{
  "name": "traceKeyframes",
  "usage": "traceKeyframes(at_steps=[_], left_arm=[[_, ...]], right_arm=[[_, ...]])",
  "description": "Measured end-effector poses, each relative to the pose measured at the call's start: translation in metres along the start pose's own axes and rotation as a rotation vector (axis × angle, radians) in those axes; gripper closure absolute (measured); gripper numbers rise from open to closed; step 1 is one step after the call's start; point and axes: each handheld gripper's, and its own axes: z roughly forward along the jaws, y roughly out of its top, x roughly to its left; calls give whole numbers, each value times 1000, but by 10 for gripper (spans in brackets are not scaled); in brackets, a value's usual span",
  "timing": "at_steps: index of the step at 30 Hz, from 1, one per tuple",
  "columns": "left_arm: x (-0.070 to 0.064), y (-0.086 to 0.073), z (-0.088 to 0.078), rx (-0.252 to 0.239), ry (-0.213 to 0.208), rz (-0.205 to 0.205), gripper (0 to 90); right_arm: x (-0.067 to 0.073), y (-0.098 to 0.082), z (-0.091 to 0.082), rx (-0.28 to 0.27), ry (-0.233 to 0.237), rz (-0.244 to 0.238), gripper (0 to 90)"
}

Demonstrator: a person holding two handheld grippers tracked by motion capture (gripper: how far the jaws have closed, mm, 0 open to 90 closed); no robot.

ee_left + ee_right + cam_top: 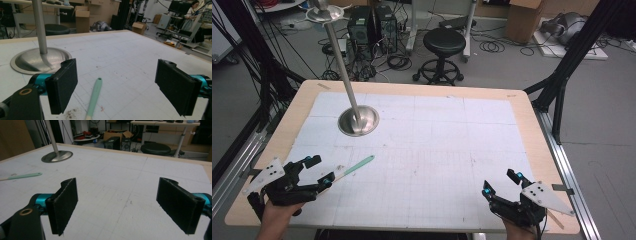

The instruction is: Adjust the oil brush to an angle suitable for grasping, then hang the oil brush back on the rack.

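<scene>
Broadly, we start with the table (pixel 532 130), whose white gridded mat takes up the middle of the high view, and the metal stand (pixel 357 122) whose round base sits at the upper left of that mat with its pole leaning up toward the top edge of the frame. Our left gripper (pixel 319 170) rests at the lower left and our right gripper (pixel 501 184) at the lower right, well apart from each other. Smallest is the mint-green stick (pixel 358 165), which looks like a small spatula or brush handle; it lies flat on the mat just beyond the left gripper, slanting up and to the right. In the left gripper view the stick (pixel 95 96) runs up from the bottom edge between the two black pads, which stand wide and do not touch it, so that gripper is released. The right gripper view shows the right gripper's pads just as wide with bare mat between them, and the stick (pixel 23 176) far off at the left edge. If the stick is to be picked up, we judge it best to lower the left gripper squarely over the handle, keep the pads level with the mat, and close slowly so it does not skid.
</scene>
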Motion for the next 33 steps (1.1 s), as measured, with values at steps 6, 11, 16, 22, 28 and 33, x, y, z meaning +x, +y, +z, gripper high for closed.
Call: traceKeyframes(at_steps=[6,11,16,22,28,33], left_arm=[[0,-1,-3,-7,15,-6,175],[0,-1,-3,2,13,1,178],[-1,-1,-1,14,19,3,179],[2,-2,-2,29,25,11,179],[6,-2,-1,52,31,3,165],[11,-3,2,67,21,0,170]], right_arm=[[4,2,2,-7,-9,-31,165],[3,0,1,-9,-4,-30,165],[3,0,0,-10,2,-36,165],[1,0,0,-13,3,-34,165],[3,0,3,-6,17,-44,165],[4,0,5,0,30,-52,165]])
